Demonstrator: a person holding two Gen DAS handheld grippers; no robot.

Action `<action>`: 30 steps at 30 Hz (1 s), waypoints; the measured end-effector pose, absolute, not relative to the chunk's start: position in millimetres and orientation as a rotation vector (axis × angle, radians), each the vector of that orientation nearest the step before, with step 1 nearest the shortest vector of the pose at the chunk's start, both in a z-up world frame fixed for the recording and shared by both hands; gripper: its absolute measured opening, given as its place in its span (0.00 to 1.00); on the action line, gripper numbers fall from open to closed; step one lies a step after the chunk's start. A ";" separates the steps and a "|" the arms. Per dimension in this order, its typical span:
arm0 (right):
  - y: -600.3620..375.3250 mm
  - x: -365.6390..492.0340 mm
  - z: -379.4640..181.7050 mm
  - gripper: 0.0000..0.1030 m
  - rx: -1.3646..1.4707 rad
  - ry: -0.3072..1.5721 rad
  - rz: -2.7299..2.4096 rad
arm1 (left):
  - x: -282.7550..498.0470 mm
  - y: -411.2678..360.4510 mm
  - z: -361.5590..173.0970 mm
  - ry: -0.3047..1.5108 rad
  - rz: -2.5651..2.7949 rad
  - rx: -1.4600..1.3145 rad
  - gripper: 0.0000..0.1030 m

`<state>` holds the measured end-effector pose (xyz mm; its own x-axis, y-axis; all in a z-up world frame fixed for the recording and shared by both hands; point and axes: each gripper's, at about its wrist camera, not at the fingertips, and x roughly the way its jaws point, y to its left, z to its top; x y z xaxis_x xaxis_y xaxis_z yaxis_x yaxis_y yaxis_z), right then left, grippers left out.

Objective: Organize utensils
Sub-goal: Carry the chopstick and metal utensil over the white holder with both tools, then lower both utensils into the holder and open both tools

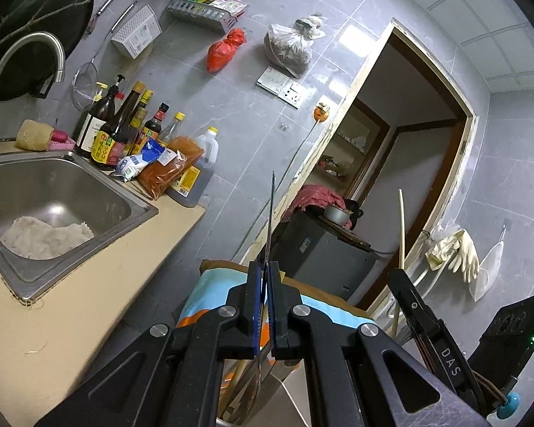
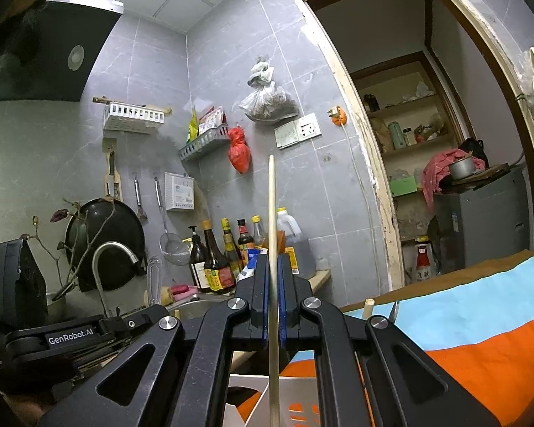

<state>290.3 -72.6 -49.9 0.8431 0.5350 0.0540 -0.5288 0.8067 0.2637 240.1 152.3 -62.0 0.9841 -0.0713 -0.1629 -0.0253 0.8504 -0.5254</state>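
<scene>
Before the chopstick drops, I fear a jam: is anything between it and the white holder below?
Nothing visible blocks it: the chopstick, clamped in the right gripper, already runs down over the white holder.

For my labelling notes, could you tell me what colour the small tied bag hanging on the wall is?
The tied bag is red, clearest in the right wrist view.
</scene>
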 end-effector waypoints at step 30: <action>-80.0 282.6 -79.5 0.05 0.495 -0.110 0.546 | 234.2 146.1 -71.2 0.185 -0.020 -0.490 0.02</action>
<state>282.6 -80.0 -79.5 0.8518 0.4709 0.2295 -0.5231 0.7407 0.4216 234.2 146.1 -71.2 0.9830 -0.0635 -0.1721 -0.0253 0.8825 -0.4697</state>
